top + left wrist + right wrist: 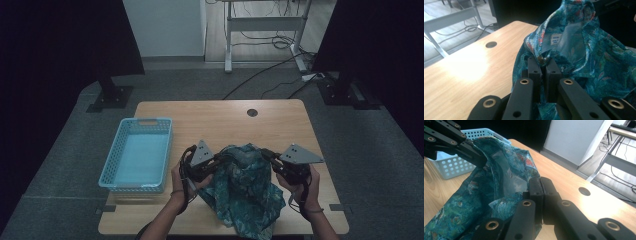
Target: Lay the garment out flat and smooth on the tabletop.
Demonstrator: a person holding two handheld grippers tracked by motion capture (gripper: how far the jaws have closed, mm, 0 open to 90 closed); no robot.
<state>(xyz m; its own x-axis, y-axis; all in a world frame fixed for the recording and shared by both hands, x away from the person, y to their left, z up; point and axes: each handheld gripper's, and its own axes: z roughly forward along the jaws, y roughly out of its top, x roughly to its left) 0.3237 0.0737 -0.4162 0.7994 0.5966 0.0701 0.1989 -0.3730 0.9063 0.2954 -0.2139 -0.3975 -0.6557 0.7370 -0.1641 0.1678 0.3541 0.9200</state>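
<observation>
Two grippers' fingers pinch soft, crumpled teal patterned shirt (245, 185).

The lower hem of the shirt (245, 192) runs past the near edge of the surface (280, 125) and out of the high view's bottom edge. Where each gripper pinches the cloth, the fabric folds over the jaw tips, so the exact pinch point is covered. The print on the small white label (555, 39) inside the collar is too small to read. The basket (454, 162) is partly covered by the left gripper (477, 157) and the shirt in the right gripper view.
</observation>
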